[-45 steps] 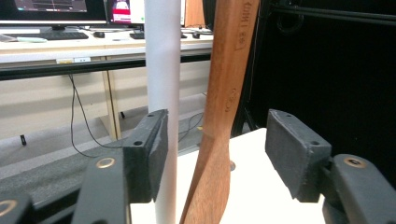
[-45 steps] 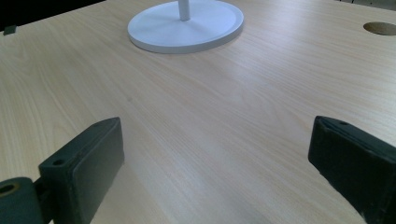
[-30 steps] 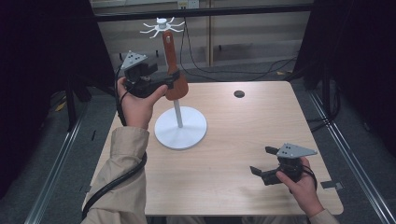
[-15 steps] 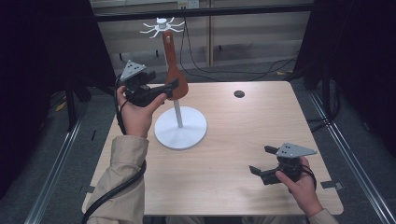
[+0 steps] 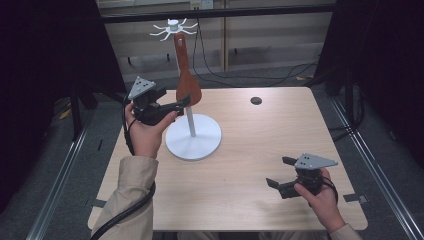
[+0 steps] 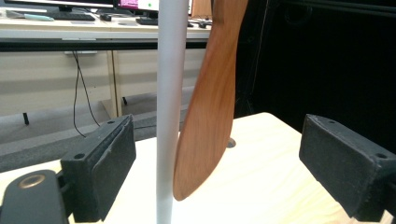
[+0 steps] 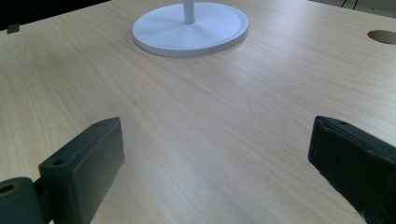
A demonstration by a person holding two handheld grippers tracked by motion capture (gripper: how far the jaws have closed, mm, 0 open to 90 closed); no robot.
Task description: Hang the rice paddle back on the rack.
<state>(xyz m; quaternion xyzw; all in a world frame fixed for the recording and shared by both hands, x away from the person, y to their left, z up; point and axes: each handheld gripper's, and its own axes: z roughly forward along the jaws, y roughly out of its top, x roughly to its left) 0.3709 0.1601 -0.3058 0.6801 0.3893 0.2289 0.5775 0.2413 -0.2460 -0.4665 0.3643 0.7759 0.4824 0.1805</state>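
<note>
A wooden spatula (image 5: 187, 80) hangs by its handle from a hook at the top of a white stand (image 5: 173, 26), its blade beside the pole (image 5: 190, 120). My left gripper (image 5: 176, 106) is held level just left of the blade, open. In the left gripper view the spatula (image 6: 210, 107) and the pole (image 6: 169, 93) stand in the wide gap of my left gripper (image 6: 217, 172), and neither pad touches them. My right gripper (image 5: 281, 173) rests low over the table's front right, open and holding nothing. My right gripper (image 7: 217, 172) looks across bare wood toward the stand's round base (image 7: 189, 28).
The stand's base (image 5: 205, 145) sits left of centre on the light wooden table (image 5: 260, 135). A small dark hole (image 5: 256, 100) lies at the back right and shows as the hole (image 7: 383, 35) in the right gripper view. Cables hang behind the table.
My left hand and gripper have drawn back a little to the left and dropped slightly from the spatula's blade. My right gripper has not moved.
</note>
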